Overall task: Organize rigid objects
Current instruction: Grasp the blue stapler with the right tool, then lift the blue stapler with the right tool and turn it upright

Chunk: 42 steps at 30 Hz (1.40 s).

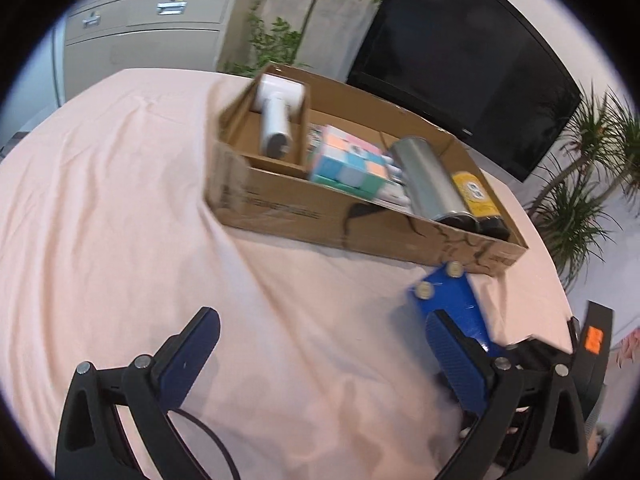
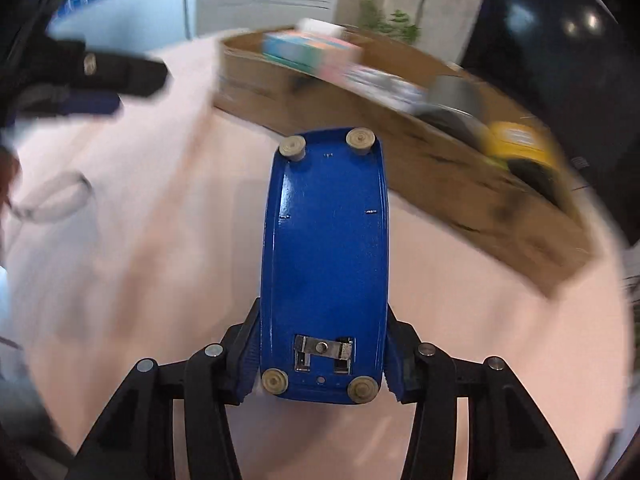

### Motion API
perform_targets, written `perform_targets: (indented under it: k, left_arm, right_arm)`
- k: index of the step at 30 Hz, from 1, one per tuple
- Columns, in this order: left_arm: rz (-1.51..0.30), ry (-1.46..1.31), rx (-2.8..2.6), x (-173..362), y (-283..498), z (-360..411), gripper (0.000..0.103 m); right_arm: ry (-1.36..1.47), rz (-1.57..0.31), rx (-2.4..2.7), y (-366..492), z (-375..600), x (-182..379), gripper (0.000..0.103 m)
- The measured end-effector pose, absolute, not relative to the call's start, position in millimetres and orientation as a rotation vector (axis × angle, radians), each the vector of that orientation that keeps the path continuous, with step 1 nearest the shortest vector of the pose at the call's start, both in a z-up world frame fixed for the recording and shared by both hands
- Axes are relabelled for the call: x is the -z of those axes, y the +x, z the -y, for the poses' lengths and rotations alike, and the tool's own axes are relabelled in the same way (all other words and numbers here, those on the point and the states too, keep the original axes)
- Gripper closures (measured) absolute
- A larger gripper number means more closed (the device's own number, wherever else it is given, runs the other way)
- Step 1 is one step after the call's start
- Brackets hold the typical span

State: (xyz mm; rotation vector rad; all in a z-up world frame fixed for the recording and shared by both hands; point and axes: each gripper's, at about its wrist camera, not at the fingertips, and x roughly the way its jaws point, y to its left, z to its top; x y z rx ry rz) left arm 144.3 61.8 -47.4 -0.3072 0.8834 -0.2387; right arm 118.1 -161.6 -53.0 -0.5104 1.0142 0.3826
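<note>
Left wrist view: left tool (image 1: 324, 344) gapes empty above the bench (image 1: 120, 200), before the cardboard box (image 1: 280, 212); right wrist view: right tool (image 2: 320, 360) clamps the blue stapler (image 2: 324, 248), probably boxing it next, needing clearance over the near wall.

An office or meeting room is suggested rather than a home. A bank of pale grey filing drawers (image 1: 148, 20) with metal handles is seen along the far wall, and a large dark screen (image 1: 460, 60) is mounted or stood against the white wall to the right. Leafy potted plants (image 1: 280, 36) are placed between the drawers and the screen, and a palm-like plant (image 1: 580, 200) is seen at the right edge. The work surface is a table (image 1: 100, 200) covered with a pale pink cloth, on which a shallow cardboard box (image 1: 280, 212) of assorted objects is set.
</note>
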Motion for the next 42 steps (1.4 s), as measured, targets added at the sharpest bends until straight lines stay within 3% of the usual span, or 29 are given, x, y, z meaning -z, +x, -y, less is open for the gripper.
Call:
perform_targets:
  k: [5,7,8,10,12,16,17,19,20,23,24,26,28,32,37,42]
  left_arm:
    - [-0.929,-0.329,0.306,57.8,153.3,-37.0,0.001]
    - [-0.952,-0.341,0.329,60.2,155.2,-30.9,0.001]
    - [-0.959,-0.351,0.335,60.6,155.2,-28.8,0.001]
    - [-0.969,-0.370,0.339,61.7,153.8,-29.7,0.001]
    - [-0.978,-0.383,0.334,62.8,150.9,-30.1,0.001]
    - [-0.988,-0.387,0.346,65.2,148.9,-24.9,0.001]
    - [-0.990,-0.385,0.350,65.8,149.0,-21.8,0.001]
    - [-0.993,-0.380,0.360,66.1,149.4,-17.2,0.001]
    - [-0.994,-0.377,0.365,65.7,149.2,-15.1,0.001]
    - [-0.993,-0.357,0.371,63.8,148.7,-12.0,0.001]
    - [-0.991,-0.355,0.372,63.3,148.6,-12.4,0.001]
    - [-0.983,-0.356,0.372,62.0,147.9,-13.3,0.001]
    - [-0.982,-0.366,0.370,63.0,148.3,-14.2,0.001]
    - [-0.985,-0.395,0.364,67.1,145.4,-18.6,0.001]
    - [-0.988,-0.412,0.344,68.9,141.8,-28.1,0.001]
    - [-0.973,-0.438,0.305,67.7,140.8,-42.9,0.001]
  right_arm:
    - [-0.919,-0.791,-0.304,82.5,169.3,52.5,0.056]
    - [-0.919,-0.740,-0.375,65.5,157.8,47.8,0.055]
    - [-0.876,-0.698,-0.429,58.3,153.2,40.8,0.052]
    - [-0.732,-0.672,-0.451,53.2,156.0,24.6,0.020]
    - [-0.577,-0.702,-0.396,61.8,169.9,12.2,0.014]
    - [-0.178,-0.923,-0.232,112.2,208.0,18.0,0.014]
    - [-0.064,-0.988,-0.240,121.2,217.5,23.9,0.016]
    - [0.104,-1.078,-0.245,134.1,225.3,39.2,0.034]
    - [0.118,-1.096,-0.241,138.4,221.3,45.1,0.036]
    - [0.049,-1.058,-0.232,139.2,207.5,46.2,0.052]
    - [0.009,-1.046,-0.235,136.8,205.6,46.2,0.068]
    - [-0.170,-1.000,-0.239,135.3,194.3,44.1,0.073]
    - [-0.332,-0.926,-0.242,125.3,185.2,40.5,0.094]
    - [-0.654,-0.823,-0.253,112.6,156.7,50.2,0.094]
    - [-0.778,-0.738,-0.258,91.5,142.1,55.2,0.094]
    - [-1.203,-0.526,-0.399,41.2,97.7,91.2,0.091]
